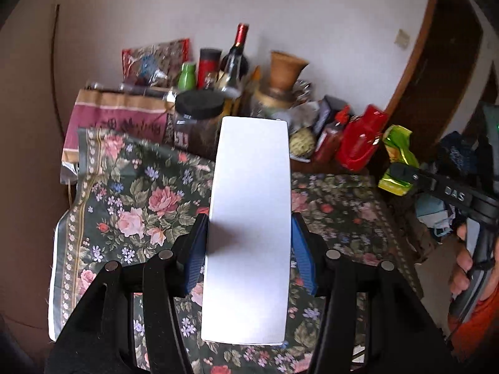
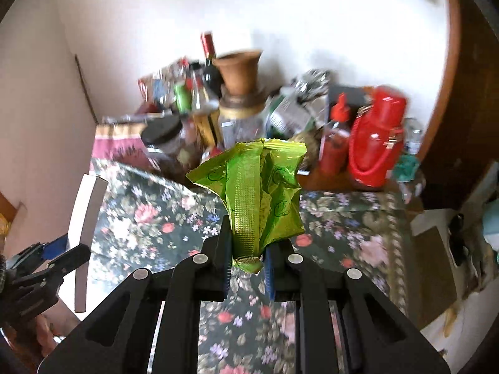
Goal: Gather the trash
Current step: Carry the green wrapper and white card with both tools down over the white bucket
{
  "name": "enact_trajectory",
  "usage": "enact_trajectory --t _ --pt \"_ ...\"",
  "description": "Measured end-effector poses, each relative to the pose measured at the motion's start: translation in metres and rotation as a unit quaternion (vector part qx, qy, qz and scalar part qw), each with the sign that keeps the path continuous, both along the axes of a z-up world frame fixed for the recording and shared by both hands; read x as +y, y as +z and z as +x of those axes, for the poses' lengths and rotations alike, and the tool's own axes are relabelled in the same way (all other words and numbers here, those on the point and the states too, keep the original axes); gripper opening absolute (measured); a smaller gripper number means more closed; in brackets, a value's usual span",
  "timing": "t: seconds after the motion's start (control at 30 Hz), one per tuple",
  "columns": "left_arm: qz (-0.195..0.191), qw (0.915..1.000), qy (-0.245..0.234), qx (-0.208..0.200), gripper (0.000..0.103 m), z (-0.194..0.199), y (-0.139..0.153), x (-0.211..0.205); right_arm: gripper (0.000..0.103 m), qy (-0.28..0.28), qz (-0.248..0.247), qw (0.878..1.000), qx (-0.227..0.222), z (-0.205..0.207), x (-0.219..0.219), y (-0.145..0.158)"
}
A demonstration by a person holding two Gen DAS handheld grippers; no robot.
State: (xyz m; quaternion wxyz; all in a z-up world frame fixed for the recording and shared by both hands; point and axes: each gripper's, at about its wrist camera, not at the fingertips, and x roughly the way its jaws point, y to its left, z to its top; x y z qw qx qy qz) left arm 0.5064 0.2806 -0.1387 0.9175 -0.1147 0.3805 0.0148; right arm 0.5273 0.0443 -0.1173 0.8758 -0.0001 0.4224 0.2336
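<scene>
My left gripper (image 1: pixel 249 237) is shut on a long white box (image 1: pixel 249 218), its blue pads (image 1: pixel 196 255) pressing both long sides, held above the floral tablecloth (image 1: pixel 140 193). In the right wrist view the same white box (image 2: pixel 87 218) and left gripper (image 2: pixel 59 255) show at the far left. My right gripper (image 2: pixel 248 249) is shut on a crumpled green foil wrapper (image 2: pixel 259 187), pinched at its lower end and raised over the cloth. The left wrist view shows that green wrapper (image 1: pixel 397 159) in the right gripper (image 1: pixel 402 171) at the right edge.
Along the wall crowd a wine bottle (image 1: pixel 237 59), clay vase (image 1: pixel 283 71), black-lidded jar (image 1: pixel 199 115), red flask (image 1: pixel 361 137), sauce bottle (image 1: pixel 330 137) and a printed bag (image 1: pixel 121 115). A dark wooden door frame (image 1: pixel 436 62) curves at the right. A hand (image 1: pixel 464 268) holds the right gripper.
</scene>
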Motion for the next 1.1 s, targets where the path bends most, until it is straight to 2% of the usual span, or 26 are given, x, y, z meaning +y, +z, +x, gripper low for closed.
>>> enact_trajectory --t 0.2,0.43,0.6,0.87,1.1 --pt "0.011 0.9991 -0.011 -0.038 0.051 -0.029 0.036 -0.025 0.015 -0.021 0.014 0.999 -0.032 -0.047 -0.027 0.035" --pt "0.013 0.9972 -0.017 -0.072 0.051 -0.066 0.062 -0.071 0.015 -0.017 0.032 0.998 -0.055 -0.089 -0.064 0.058" --pt "0.025 0.9965 -0.005 -0.079 0.051 -0.101 0.065 -0.118 0.015 -0.005 0.04 0.997 -0.066 -0.119 -0.099 0.063" --pt "0.01 0.9975 0.012 -0.069 0.051 -0.159 0.061 -0.199 0.015 0.012 0.043 0.997 -0.057 -0.169 -0.172 0.062" --pt "-0.003 0.9989 0.017 -0.045 0.051 -0.198 0.051 -0.248 0.015 0.025 0.03 0.999 -0.03 -0.197 -0.218 0.046"
